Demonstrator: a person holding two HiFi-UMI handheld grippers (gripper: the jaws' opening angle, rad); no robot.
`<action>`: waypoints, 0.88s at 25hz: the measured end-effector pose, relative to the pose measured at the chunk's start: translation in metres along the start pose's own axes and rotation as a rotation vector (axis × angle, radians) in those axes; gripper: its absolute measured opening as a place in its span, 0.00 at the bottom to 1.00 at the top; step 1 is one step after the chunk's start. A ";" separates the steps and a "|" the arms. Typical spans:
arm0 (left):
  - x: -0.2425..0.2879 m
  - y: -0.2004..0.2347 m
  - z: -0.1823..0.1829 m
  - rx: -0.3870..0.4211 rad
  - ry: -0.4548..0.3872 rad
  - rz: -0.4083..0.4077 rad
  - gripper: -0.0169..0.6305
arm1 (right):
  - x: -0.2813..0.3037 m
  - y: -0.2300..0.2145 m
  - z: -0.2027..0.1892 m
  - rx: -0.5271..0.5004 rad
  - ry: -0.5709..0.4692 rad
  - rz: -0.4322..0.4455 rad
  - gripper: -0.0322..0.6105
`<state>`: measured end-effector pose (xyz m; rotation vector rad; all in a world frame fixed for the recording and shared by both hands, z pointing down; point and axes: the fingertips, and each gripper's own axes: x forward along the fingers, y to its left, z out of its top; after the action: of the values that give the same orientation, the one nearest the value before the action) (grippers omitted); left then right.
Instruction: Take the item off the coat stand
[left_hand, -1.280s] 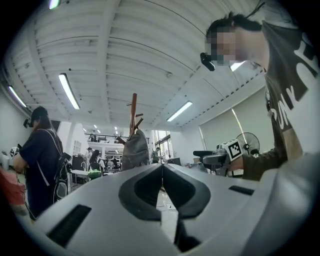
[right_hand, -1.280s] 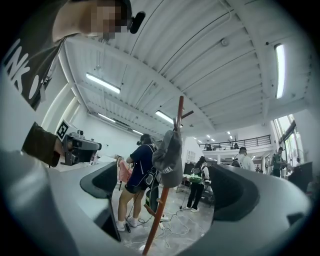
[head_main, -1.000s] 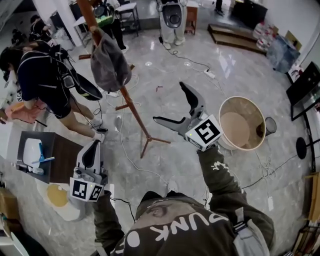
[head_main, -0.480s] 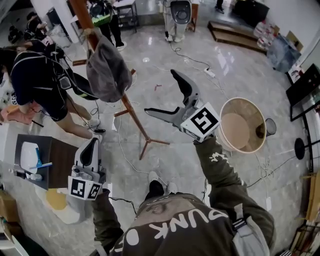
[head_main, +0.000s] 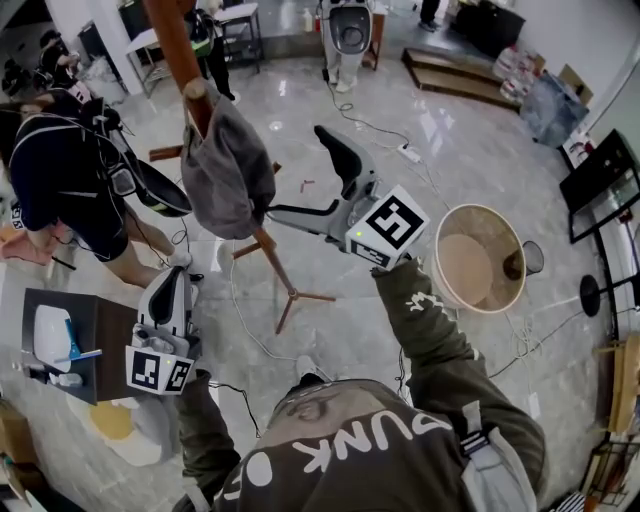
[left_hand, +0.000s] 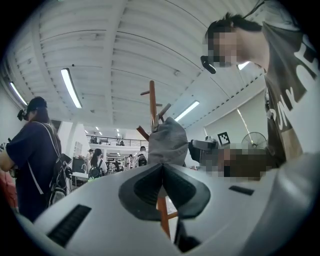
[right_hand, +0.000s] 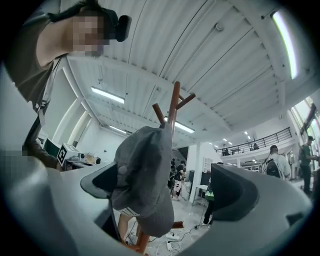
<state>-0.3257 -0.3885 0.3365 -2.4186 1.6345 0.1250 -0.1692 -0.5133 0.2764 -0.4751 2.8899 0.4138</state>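
A grey cap (head_main: 228, 165) is hung on the wooden coat stand (head_main: 268, 250). The right gripper (head_main: 297, 172) is held beside the stand, jaws wide apart, with the cap framed between them. The left gripper (head_main: 172, 285) is held closed, lower left of the stand. A bystander (head_main: 60, 170) is seen left of the stand.

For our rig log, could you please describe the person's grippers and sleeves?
Both the left gripper and right gripper are light grey with dark jaw pads; each carries a white cube with black square markers. The sleeves are olive green, the right with white print.
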 end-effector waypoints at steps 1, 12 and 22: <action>0.001 0.005 -0.001 0.000 -0.002 0.001 0.03 | 0.006 -0.002 0.001 0.008 -0.006 0.007 0.93; 0.000 0.036 -0.008 -0.011 -0.007 0.010 0.03 | 0.046 -0.004 0.001 0.018 0.028 0.052 0.44; -0.011 0.044 -0.009 -0.010 -0.004 0.016 0.03 | 0.049 0.000 0.005 -0.008 0.039 0.019 0.07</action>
<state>-0.3710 -0.3962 0.3419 -2.4110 1.6557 0.1405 -0.2148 -0.5255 0.2608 -0.4619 2.9338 0.4236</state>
